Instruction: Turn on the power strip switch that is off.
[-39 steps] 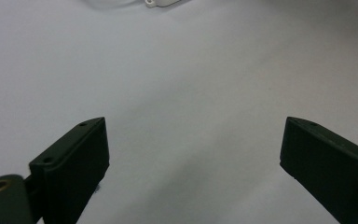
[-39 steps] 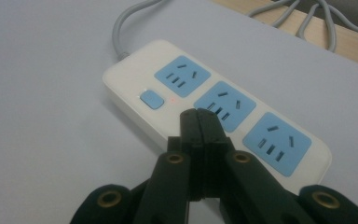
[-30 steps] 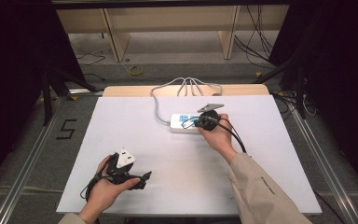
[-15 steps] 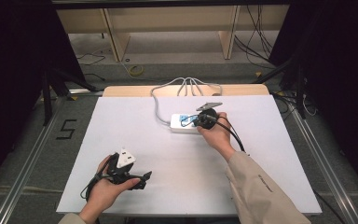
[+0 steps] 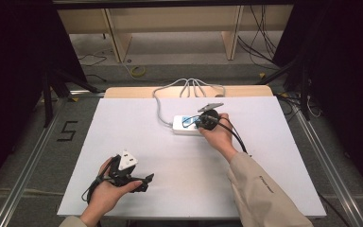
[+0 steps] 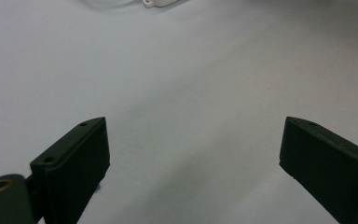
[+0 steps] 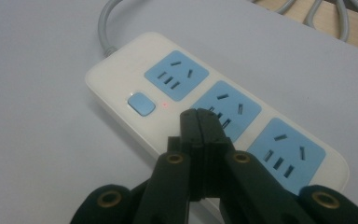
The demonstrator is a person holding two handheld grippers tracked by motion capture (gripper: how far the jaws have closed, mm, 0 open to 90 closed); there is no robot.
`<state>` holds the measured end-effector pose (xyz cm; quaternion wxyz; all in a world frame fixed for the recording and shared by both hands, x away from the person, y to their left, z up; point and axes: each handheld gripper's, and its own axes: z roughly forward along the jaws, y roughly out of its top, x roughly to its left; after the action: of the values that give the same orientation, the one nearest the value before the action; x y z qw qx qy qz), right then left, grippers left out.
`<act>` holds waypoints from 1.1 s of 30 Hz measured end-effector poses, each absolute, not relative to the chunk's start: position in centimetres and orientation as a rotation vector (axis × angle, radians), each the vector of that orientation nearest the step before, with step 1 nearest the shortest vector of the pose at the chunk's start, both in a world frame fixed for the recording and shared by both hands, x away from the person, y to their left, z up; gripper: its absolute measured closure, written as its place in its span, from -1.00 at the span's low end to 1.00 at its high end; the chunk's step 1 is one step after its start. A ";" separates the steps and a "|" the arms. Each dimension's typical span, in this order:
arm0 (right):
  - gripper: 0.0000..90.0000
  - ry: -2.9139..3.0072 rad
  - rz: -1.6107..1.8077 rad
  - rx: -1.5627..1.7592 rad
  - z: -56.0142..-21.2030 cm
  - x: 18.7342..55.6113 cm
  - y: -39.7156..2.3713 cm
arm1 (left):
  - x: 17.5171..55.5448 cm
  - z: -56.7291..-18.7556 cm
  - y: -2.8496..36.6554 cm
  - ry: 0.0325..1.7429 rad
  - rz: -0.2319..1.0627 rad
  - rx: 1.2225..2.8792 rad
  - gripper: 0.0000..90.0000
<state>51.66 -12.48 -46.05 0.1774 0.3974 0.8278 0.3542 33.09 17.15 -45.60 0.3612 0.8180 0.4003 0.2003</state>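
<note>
A white power strip (image 5: 183, 126) with three blue sockets lies at the back middle of the white table (image 5: 123, 127). My right gripper (image 5: 207, 121) is over it, shut with nothing between the jaws. In the right gripper view its tips (image 7: 199, 114) hover just right of the blue switch button (image 7: 141, 103) and a small red light (image 7: 166, 105), over the middle socket (image 7: 228, 108). My left gripper (image 5: 144, 183) rests near the front left of the table, open and empty. Its jaws (image 6: 193, 126) stand wide apart over bare table, with the strip's end (image 6: 161, 2) far off.
The strip's grey cord (image 5: 159, 106) loops toward the table's back edge, where several white cables (image 5: 191, 86) hang over a wooden board (image 5: 137, 91). Black cables trail from both grippers. Metal rails and floor flank the table.
</note>
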 end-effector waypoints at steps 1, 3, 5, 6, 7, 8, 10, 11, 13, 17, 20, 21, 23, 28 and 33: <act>1.00 2.345 1.001 1.128 -46.1 51.7 -12.4 | 33.1 -45.6 17.1 1.032 0.516 2.107 -0.82; 1.00 2.346 1.001 1.128 -46.1 51.7 -12.4 | 33.1 -45.6 17.1 1.031 0.517 2.108 -0.82; 1.00 2.349 0.997 1.131 -46.0 51.7 -12.4 | 33.1 -45.6 17.1 1.030 0.516 2.108 -0.82; 1.00 2.351 0.997 1.131 -46.0 51.7 -12.4 | 33.1 -45.6 17.1 1.030 0.516 2.110 -0.82; 1.00 2.352 0.996 1.132 -46.0 51.7 -12.4 | 33.1 -45.6 17.1 1.032 0.516 2.106 -0.82; 1.00 2.356 0.991 1.126 -46.0 51.8 -12.4 | 33.1 -45.6 17.1 1.033 0.517 2.102 -0.82; 1.00 2.362 0.972 1.107 -45.9 51.8 -12.2 | 33.1 -45.6 17.1 1.032 0.517 2.103 -0.82; 1.00 2.367 0.960 1.098 -45.9 51.8 -12.2 | 33.1 -45.6 17.1 1.032 0.517 2.103 -0.82; 1.00 2.368 0.950 1.096 -45.9 51.8 -12.1 | 33.1 -45.6 17.1 1.030 0.517 2.104 -0.82; 1.00 2.374 0.954 1.102 -45.9 51.8 -12.1 | 33.1 -45.6 17.0 1.030 0.518 2.105 -0.82; 1.00 2.376 0.955 1.109 -45.9 51.9 -12.2 | 33.1 -45.6 17.0 1.029 0.518 2.106 -0.82; 1.00 2.377 0.953 1.110 -45.9 51.9 -12.1 | 33.1 -45.6 17.0 1.024 0.518 2.114 -0.82; 1.00 2.376 0.952 1.107 -45.9 51.9 -12.1 | 33.1 -45.6 17.0 1.025 0.518 2.113 -0.82; 1.00 2.374 0.949 1.108 -45.9 51.9 -12.1 | 33.1 -45.6 17.0 1.029 0.518 2.106 -0.82; 1.00 2.374 0.940 1.099 -45.9 51.9 -12.0 | 33.1 -45.6 17.0 1.025 0.519 2.114 -0.82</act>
<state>51.91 -12.00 -45.94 0.1797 0.3887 0.8401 0.3328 33.08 17.04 -45.59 0.3595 0.8200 0.3974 0.2011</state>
